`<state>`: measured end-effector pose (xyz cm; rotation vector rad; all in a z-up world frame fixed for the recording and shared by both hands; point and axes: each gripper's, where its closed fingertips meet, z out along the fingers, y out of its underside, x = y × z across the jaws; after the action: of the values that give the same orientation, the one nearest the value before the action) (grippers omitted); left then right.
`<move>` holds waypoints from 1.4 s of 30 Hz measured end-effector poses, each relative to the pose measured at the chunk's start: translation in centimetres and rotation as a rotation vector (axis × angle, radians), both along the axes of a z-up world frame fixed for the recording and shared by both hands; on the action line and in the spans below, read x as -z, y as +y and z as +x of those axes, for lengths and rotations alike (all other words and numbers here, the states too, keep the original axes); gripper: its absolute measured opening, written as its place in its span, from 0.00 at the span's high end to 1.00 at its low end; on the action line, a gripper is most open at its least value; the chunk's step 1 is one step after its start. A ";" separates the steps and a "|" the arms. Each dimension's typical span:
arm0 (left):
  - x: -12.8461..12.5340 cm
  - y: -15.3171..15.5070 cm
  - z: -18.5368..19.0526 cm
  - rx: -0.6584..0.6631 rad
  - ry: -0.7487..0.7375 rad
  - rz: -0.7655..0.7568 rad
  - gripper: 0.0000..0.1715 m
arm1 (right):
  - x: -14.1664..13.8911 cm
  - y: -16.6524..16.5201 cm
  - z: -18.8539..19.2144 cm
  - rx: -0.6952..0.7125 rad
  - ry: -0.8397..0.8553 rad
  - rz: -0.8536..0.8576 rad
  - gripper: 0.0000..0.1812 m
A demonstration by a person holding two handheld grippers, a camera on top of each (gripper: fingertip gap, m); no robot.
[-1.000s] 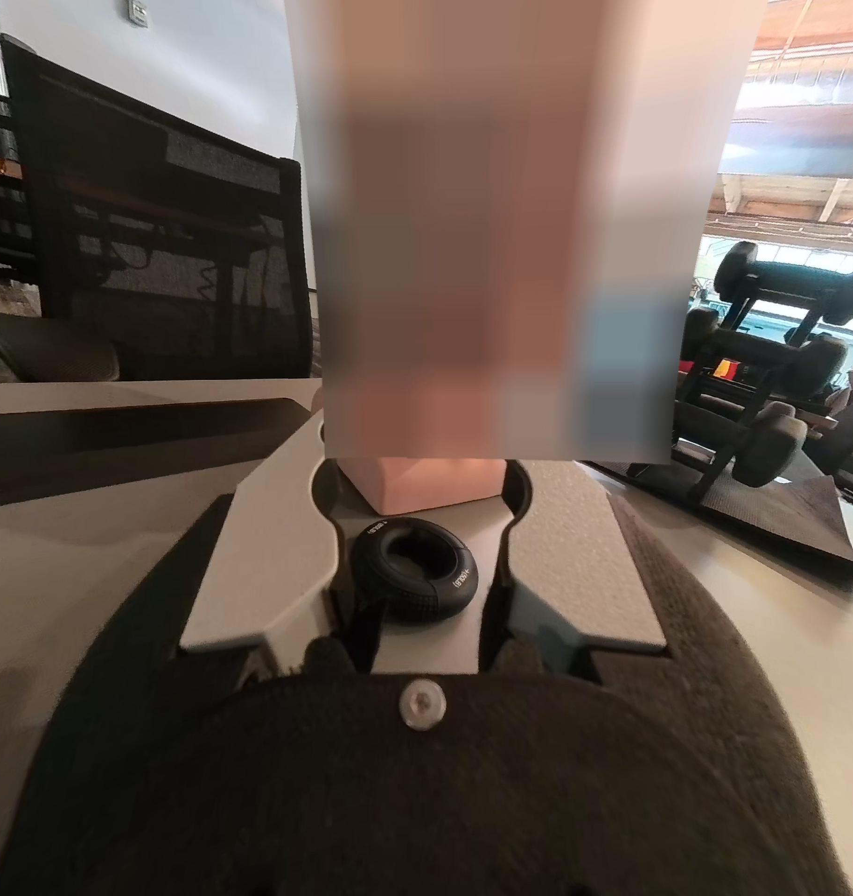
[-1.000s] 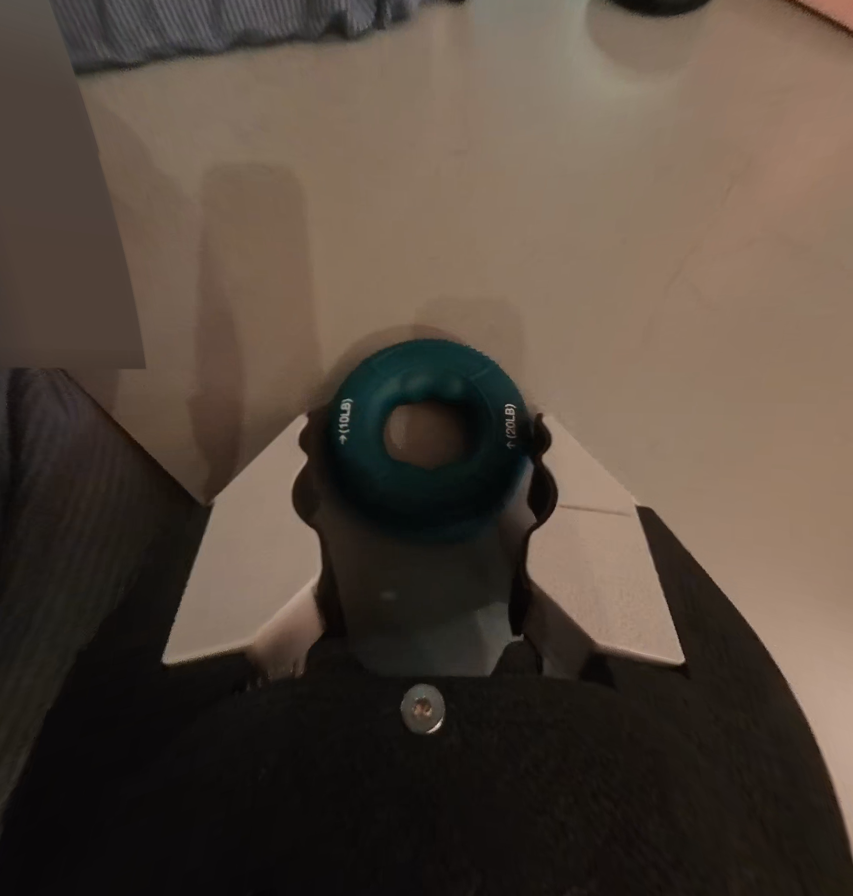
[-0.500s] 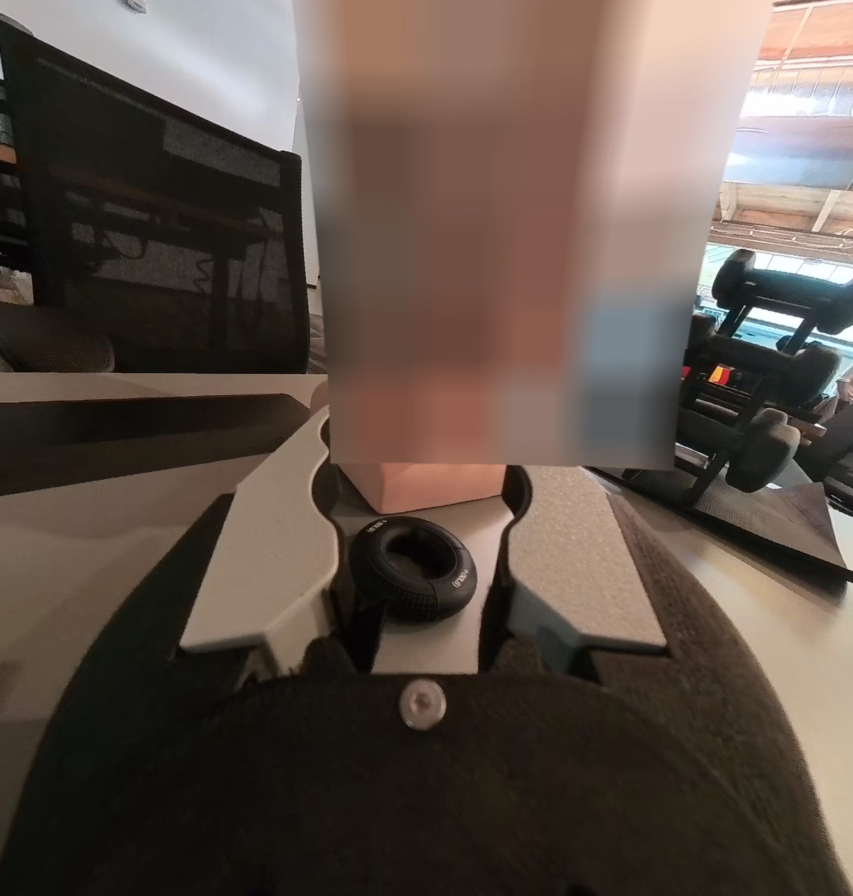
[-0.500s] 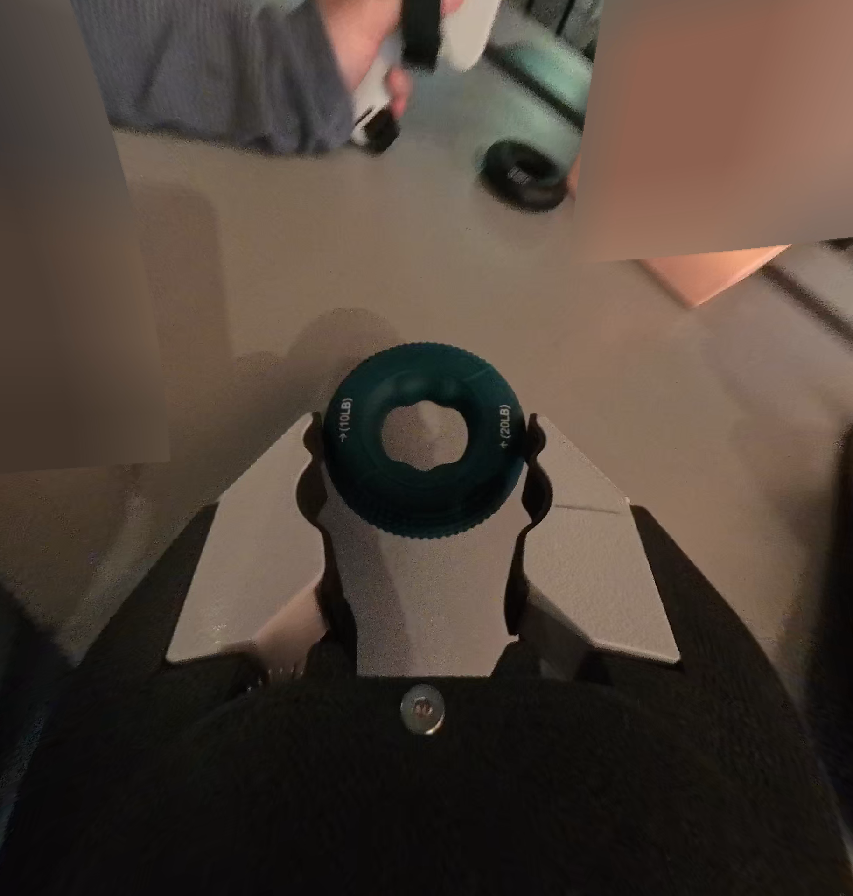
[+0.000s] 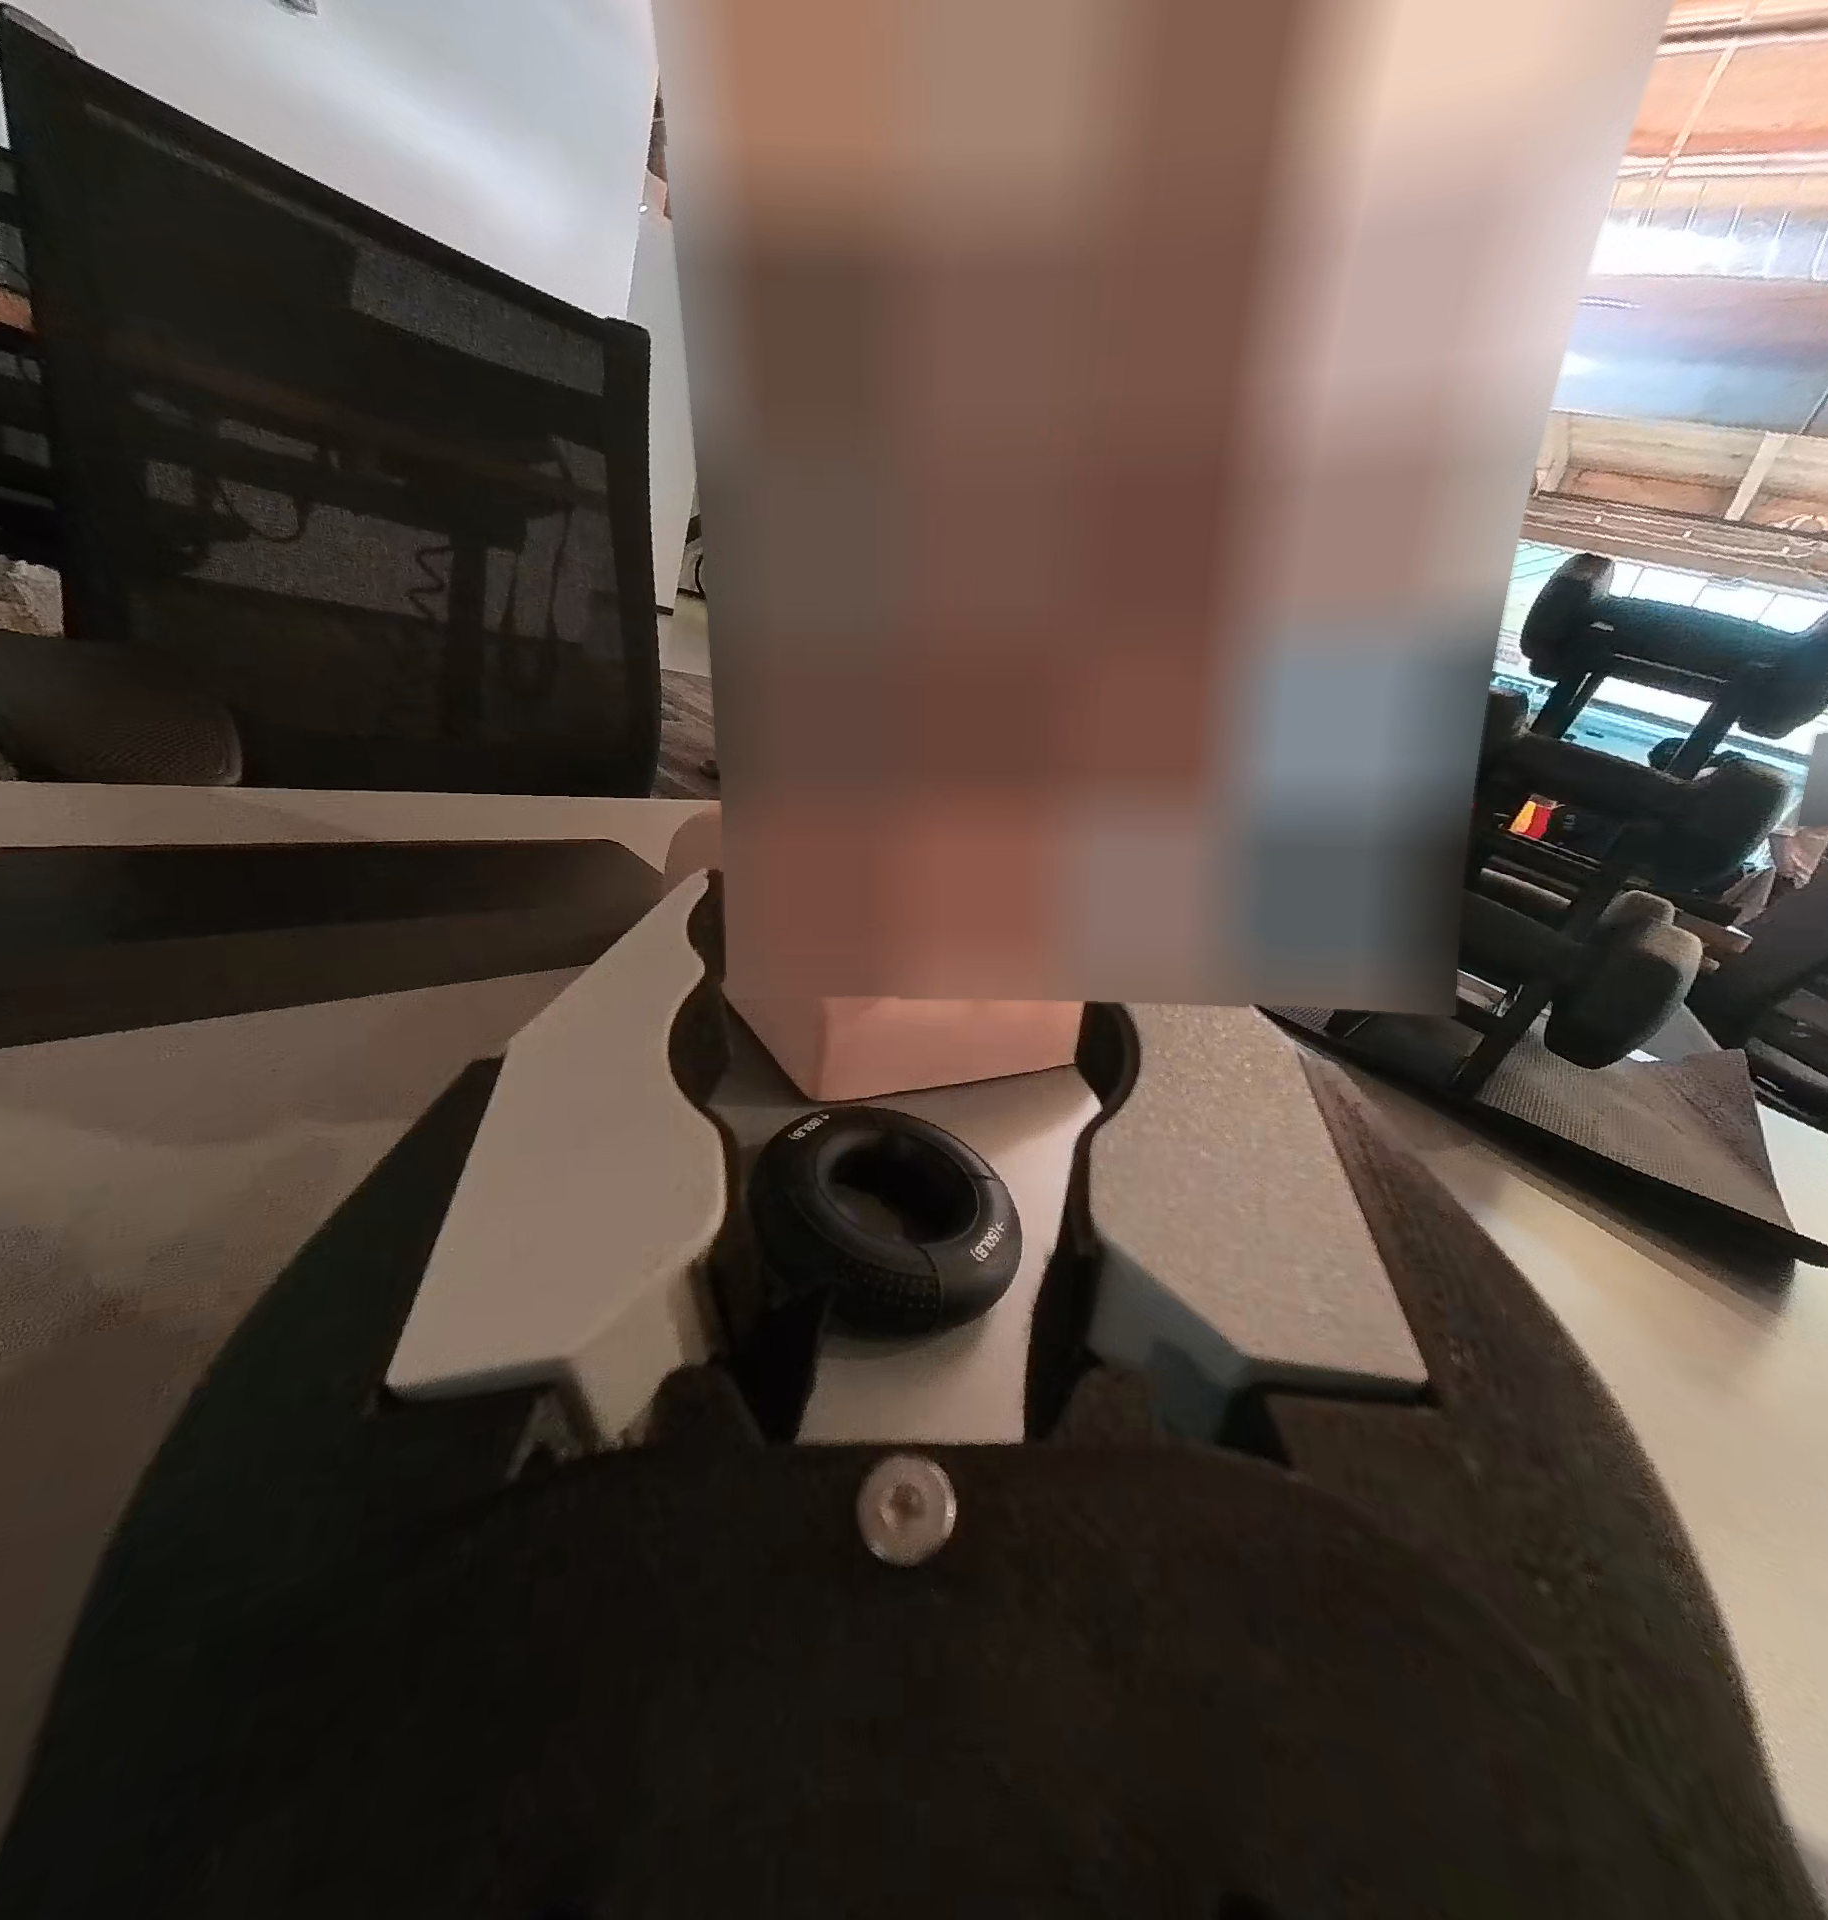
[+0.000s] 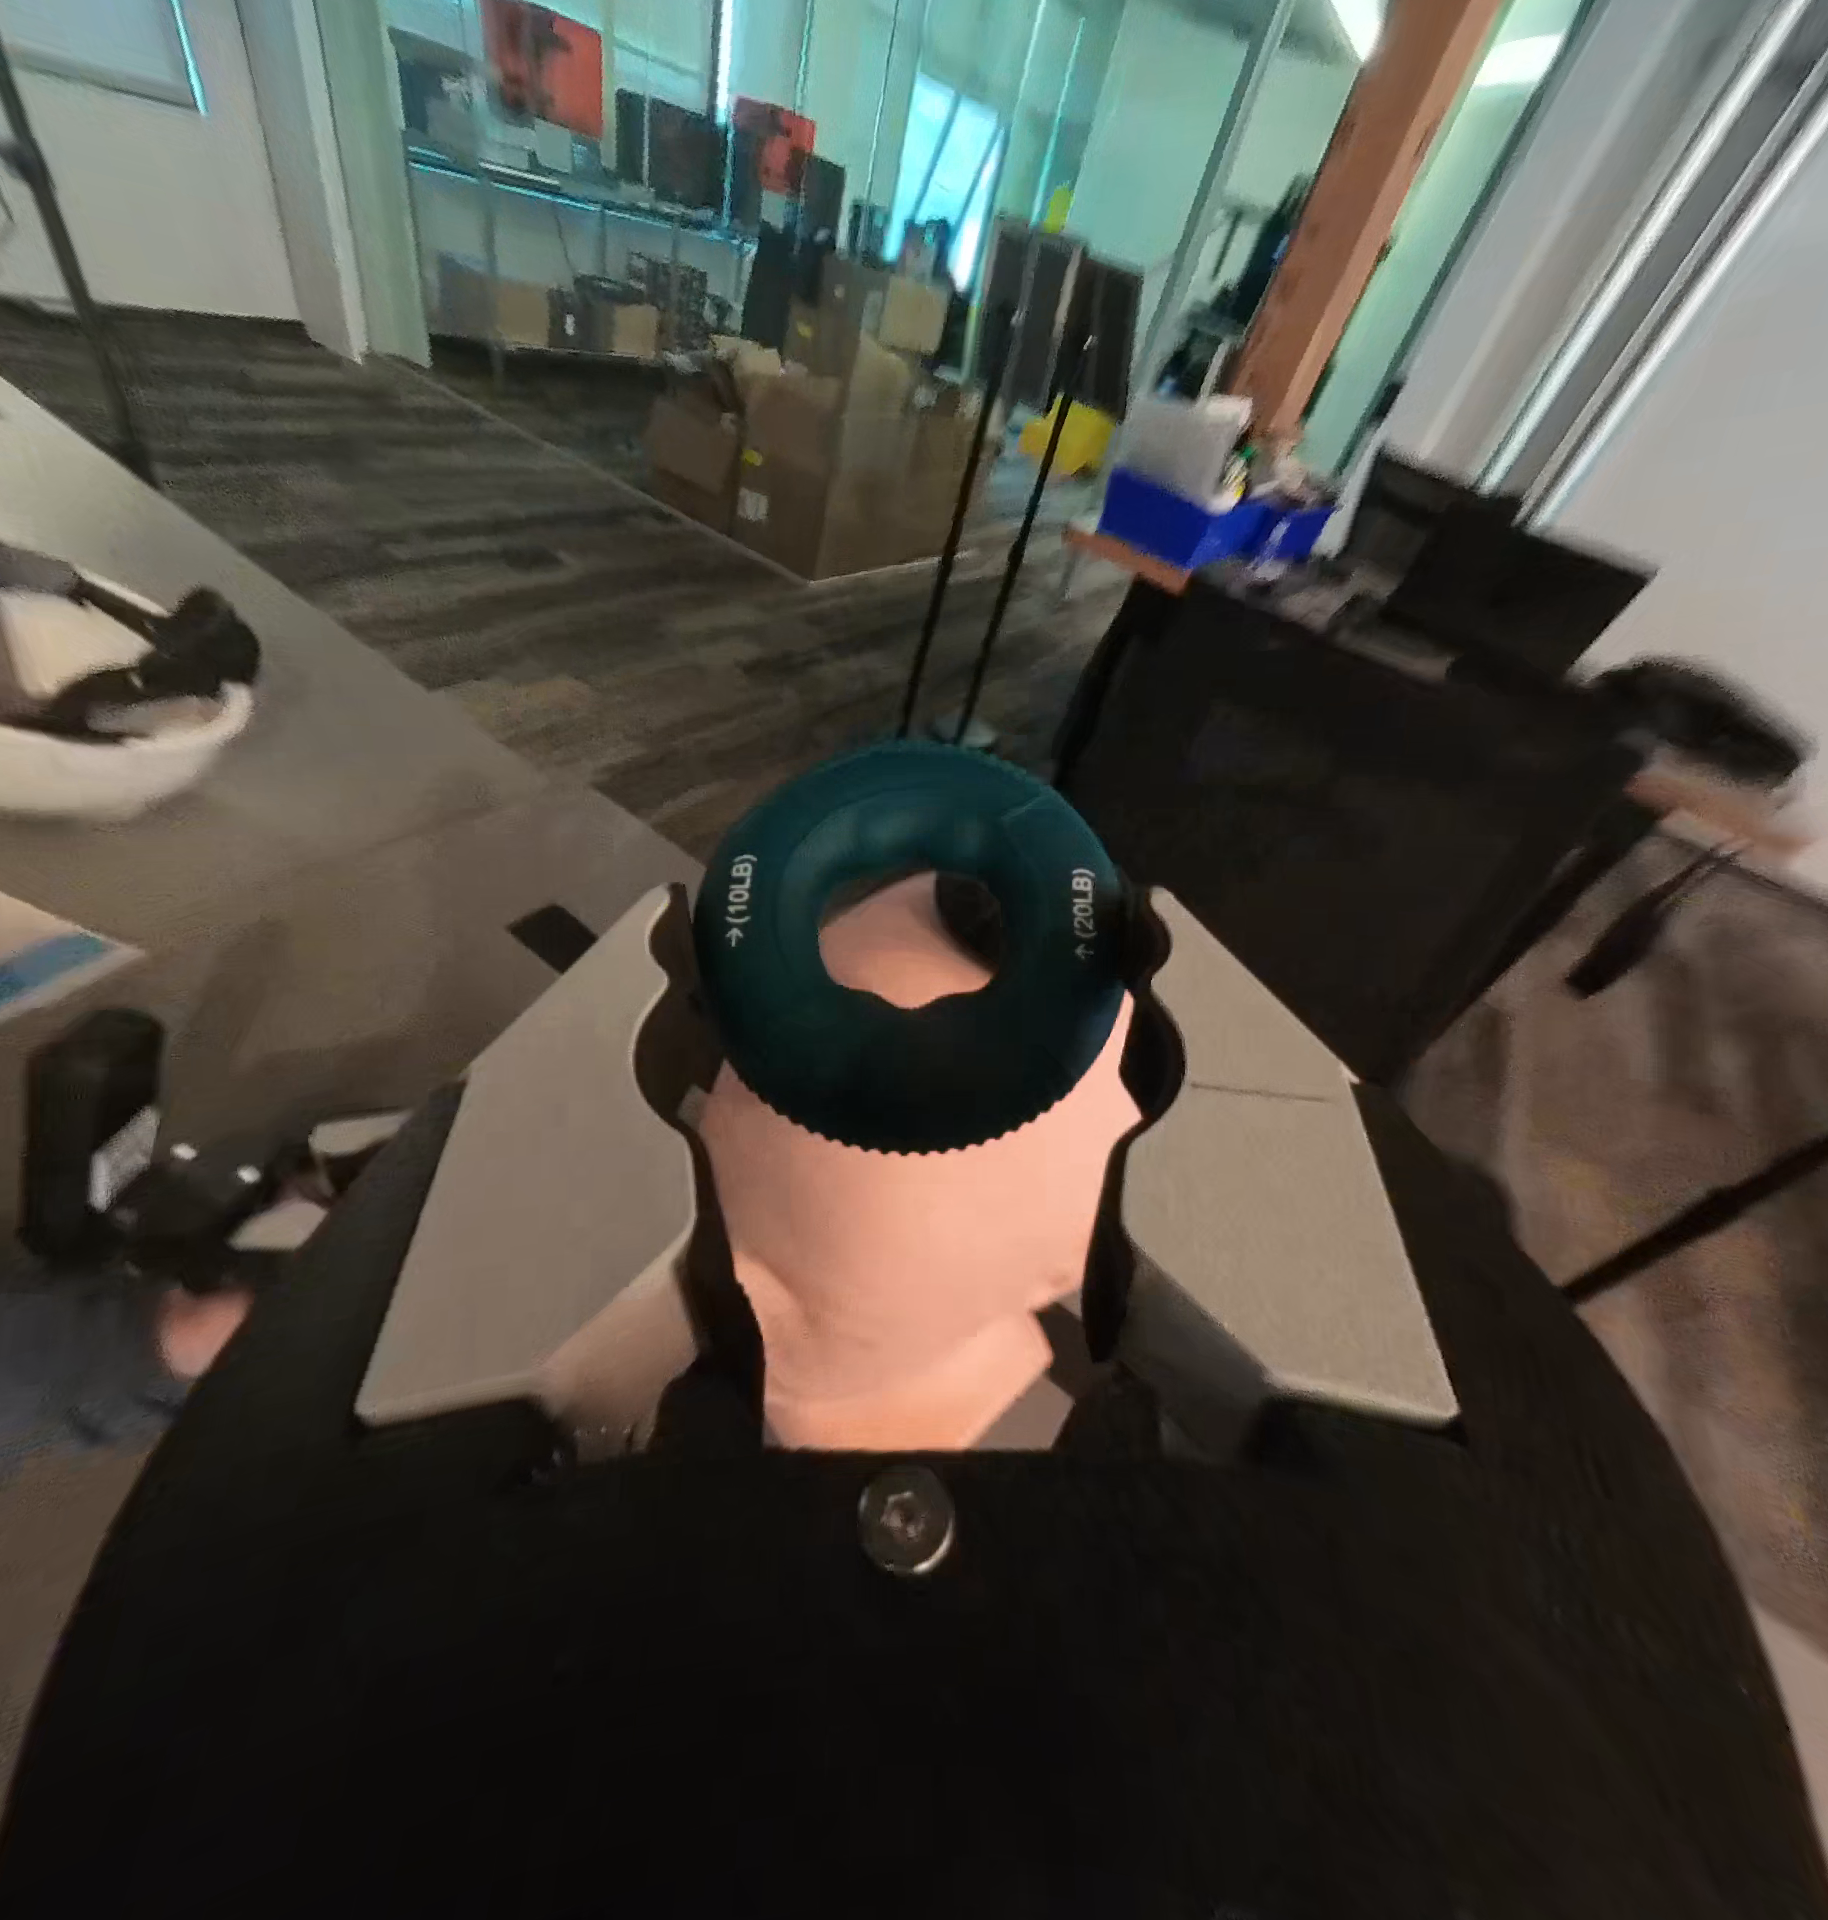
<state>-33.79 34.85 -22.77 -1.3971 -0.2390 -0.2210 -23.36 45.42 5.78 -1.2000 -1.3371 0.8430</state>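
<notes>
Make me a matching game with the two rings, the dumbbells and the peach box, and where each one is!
1. black ring
2. teal ring
3. dumbbells
4. peach box

a. stacked far off at the right
b. gripped in the right jaws
c. lying loose between the open left jaws
d. standing on the table just beyond the black ring

Pairs: 1-c, 2-b, 3-a, 4-d

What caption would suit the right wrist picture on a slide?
The right gripper clamps a teal rubber ring above a pink box, with an office behind.
</notes>
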 end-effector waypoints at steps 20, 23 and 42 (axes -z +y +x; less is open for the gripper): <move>0.1 0.2 0.0 0.001 0.006 -0.005 0.62 | 3.2 6.8 -9.4 -0.012 -0.275 -0.302 0.84; 0.1 0.2 0.0 0.002 0.005 -0.005 0.62 | 3.2 7.0 -9.4 -0.003 -0.283 -0.306 0.81; 0.1 0.2 0.0 0.006 0.003 -0.008 0.62 | 3.6 6.8 -8.5 -0.066 -0.289 -0.410 0.74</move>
<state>-33.80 35.05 -22.86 -1.4057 -0.2340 -0.2229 -31.91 52.19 2.15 -1.6535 -1.4844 1.0547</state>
